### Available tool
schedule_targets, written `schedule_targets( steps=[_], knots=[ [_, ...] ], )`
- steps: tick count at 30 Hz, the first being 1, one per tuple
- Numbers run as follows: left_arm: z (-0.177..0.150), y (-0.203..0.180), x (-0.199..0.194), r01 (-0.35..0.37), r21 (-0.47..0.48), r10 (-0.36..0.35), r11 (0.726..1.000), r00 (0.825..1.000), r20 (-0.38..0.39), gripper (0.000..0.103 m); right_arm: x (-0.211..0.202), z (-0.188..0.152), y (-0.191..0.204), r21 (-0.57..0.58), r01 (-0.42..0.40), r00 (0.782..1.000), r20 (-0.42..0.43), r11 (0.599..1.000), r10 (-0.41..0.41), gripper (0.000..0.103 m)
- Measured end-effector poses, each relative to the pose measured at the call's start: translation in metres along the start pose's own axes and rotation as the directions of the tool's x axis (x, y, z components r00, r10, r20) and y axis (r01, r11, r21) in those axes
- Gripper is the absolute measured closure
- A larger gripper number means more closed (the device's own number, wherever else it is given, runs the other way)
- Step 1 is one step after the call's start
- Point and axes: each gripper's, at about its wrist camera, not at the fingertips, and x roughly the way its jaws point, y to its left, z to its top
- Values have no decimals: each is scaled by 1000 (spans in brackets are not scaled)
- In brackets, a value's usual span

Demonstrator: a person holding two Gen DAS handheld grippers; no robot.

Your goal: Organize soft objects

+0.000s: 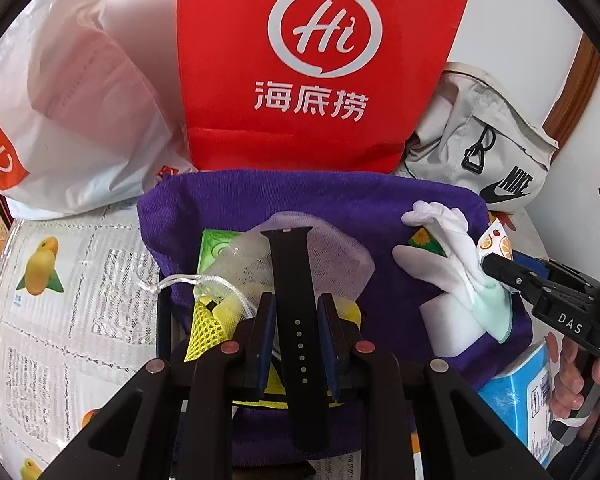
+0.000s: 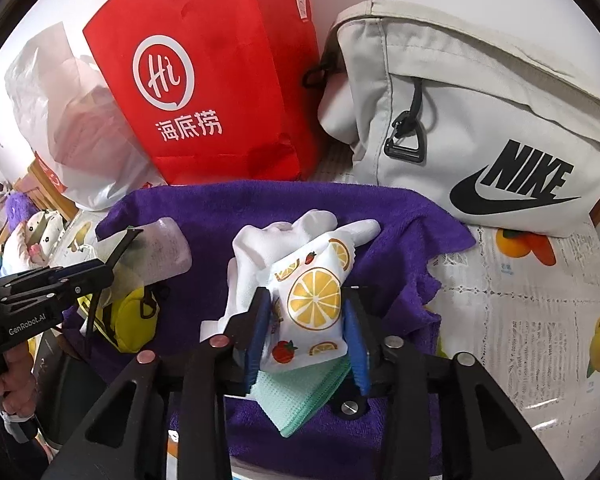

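Left hand-held gripper [image 1: 296,336] pinches black watch strap [image 1: 294,280]; right hand-held gripper [image 2: 305,320] clamps lemon-print packet [image 2: 313,304], white glove [image 2: 260,256] just ahead. Both over purple towel [image 2: 260,200]. Keep grips firm; lift packet clear, avoid snagging glove.

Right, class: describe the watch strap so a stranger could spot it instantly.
Find the red bag; a purple towel lies before it. On the heap there, the watch strap runs between the left claw's fingers: the only long black band, with a row of small holes.

Left gripper [image 1: 296,344] and right gripper [image 2: 305,336] both have fingers closed, level, pointing forward.
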Motion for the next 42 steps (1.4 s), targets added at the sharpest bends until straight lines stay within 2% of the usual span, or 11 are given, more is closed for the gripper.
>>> schedule_targets(
  steps=[4, 6, 9, 14, 19, 21, 24, 29, 34, 38, 42],
  knots=[
    [0, 1, 1, 4, -3, -4, 1000, 1000, 4, 82, -1, 1, -2, 8, -11, 1000, 1, 1000, 11, 56],
    [0, 1, 2, 5, -5, -5, 1000, 1000, 3, 77, -2, 1, -3, 9, -18, 1000, 4, 1000, 18, 43],
    [0, 0, 0, 16, -2, -16, 1000, 1000, 13, 64, -4, 2, -2, 3, -20, 1000, 15, 1000, 20, 40],
    [3, 1, -11, 1, 0, -1, 1000, 999, 38, 53, -13, 5, -1, 2, -17, 999, 45, 1000, 17, 34],
    [5, 6, -29, -16, -13, 16, 1000, 998, 56, 50, -36, 7, 6, -11, -4, 995, 95, 1000, 5, 30],
    [1, 7, -38, -27, -8, 28, 1000, 998, 59, 45, -45, 6, 11, -18, 0, 993, 116, 1000, 3, 24],
    [-6, 6, -53, -42, 2, 42, 999, 997, 62, 44, -61, 0, 21, -19, 8, 990, 141, 1000, -6, 21],
    [-23, 2, -84, -52, 11, 51, 999, 996, 78, 35, -93, -19, 38, -16, 28, 986, 165, 999, -25, 19],
    [-46, -6, -122, -50, 23, 48, 998, 994, 99, 30, -133, -47, 50, 7, 49, 982, 184, 999, -49, 9],
    [-68, -14, -151, -42, 23, 40, 999, 993, 115, 29, -163, -75, 61, 21, 76, 981, 176, 997, -78, 8],
    [-92, -22, -179, -36, 27, 33, 999, 991, 129, 23, -197, -105, 70, 43, 83, 981, 174, 996, -89, 8]
  ],
)
